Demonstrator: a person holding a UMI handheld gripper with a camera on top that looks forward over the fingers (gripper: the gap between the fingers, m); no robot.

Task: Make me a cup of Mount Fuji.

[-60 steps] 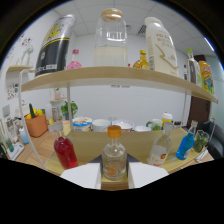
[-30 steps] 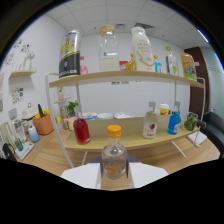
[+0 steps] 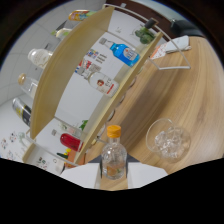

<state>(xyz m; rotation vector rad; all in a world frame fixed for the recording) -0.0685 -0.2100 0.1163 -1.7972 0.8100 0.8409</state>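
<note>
A small clear bottle [image 3: 113, 159] with an orange cap sits between my white fingers [image 3: 82, 176], and my gripper [image 3: 114, 174] is shut on it. The whole scene looks strongly tilted around the held bottle. A clear glass [image 3: 168, 139] with ice cubes in it stands on the wooden table [image 3: 205, 100], just ahead of the fingers and to the right of the bottle. The bottle's cap is level with the glass's near rim, a little to its left.
A two-tier wooden shelf [image 3: 75, 70] runs along the wall beyond the bottle. It carries a red bottle [image 3: 71, 141], a blue bottle [image 3: 124, 52], a green bottle [image 3: 145, 34] and several others. A white wire rack [image 3: 172, 50] stands at its far end.
The gripper has rolled and dipped towards the table with the bottle still in it. The shelf now runs slanted, and the glass of ice has come into sight.
</note>
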